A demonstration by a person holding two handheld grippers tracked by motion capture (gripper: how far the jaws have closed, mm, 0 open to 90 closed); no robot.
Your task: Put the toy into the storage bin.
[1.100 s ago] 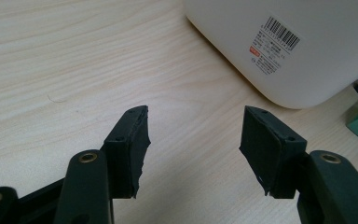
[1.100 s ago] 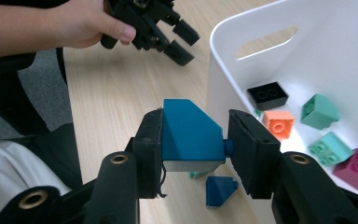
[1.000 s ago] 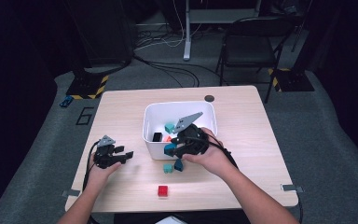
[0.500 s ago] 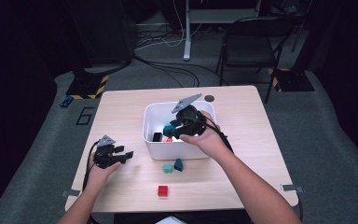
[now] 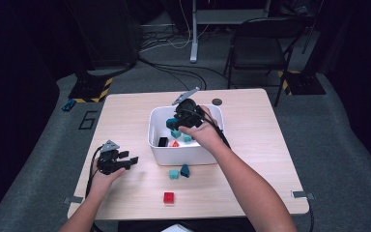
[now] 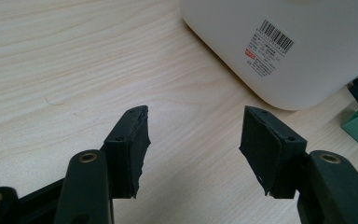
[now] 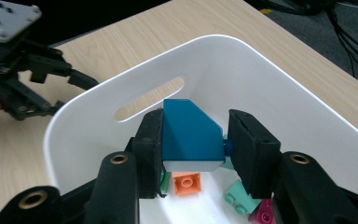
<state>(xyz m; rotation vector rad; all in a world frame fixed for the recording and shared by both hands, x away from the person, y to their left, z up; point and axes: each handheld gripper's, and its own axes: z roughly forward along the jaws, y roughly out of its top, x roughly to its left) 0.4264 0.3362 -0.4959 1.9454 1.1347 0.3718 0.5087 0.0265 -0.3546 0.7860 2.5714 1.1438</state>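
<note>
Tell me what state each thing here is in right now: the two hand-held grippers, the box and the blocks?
Right hand-held gripper: shut on the blue block, over the white bin.
Left hand-held gripper: jaws apart, nothing between them.
White bin: upright, open-topped, several blocks inside.
Red block: loose on the table.
Teal block and dark blue block: side by side on the table.

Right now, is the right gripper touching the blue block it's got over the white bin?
Touching. In the right gripper view the right gripper has both black pads pressed against the sides of the blue block, holding it above the white bin.
</note>
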